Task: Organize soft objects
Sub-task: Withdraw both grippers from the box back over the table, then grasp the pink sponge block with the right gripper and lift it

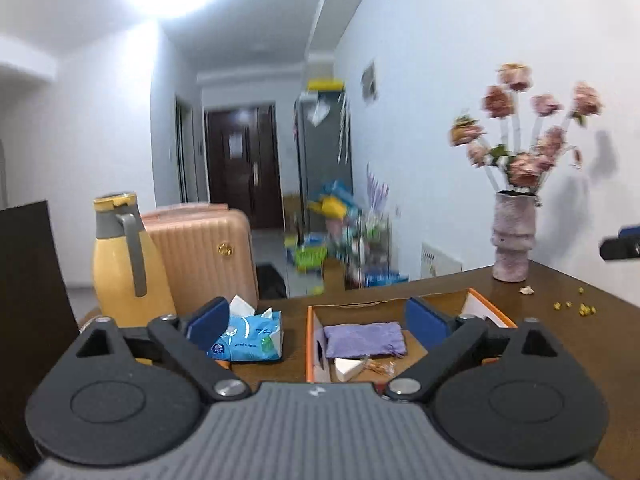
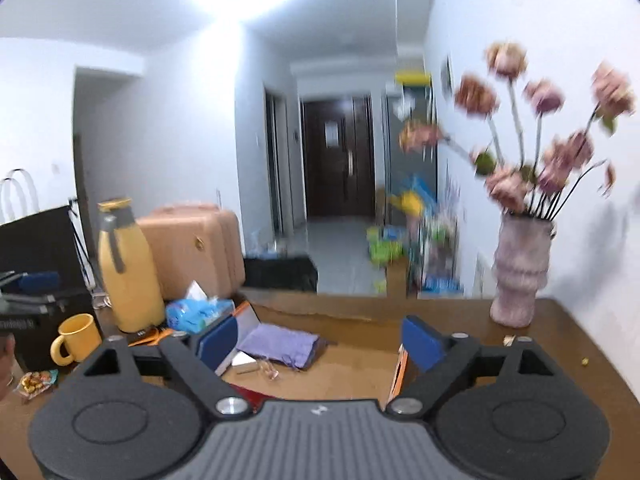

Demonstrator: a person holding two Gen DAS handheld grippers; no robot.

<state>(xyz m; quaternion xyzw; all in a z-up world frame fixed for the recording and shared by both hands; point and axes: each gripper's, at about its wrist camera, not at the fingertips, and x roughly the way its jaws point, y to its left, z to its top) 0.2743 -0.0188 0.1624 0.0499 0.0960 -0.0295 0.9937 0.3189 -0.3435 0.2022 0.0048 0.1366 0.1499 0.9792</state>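
Left hand-held gripper (image 1: 318, 320) and right hand-held gripper (image 2: 320, 340) both spread empty, purple pouch (image 1: 363, 339) in orange box (image 1: 486, 307), tissue pack (image 1: 248, 338) beside

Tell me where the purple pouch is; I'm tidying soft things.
The purple pouch lies inside the orange-rimmed box, beside the blue tissue pack in the left wrist view.
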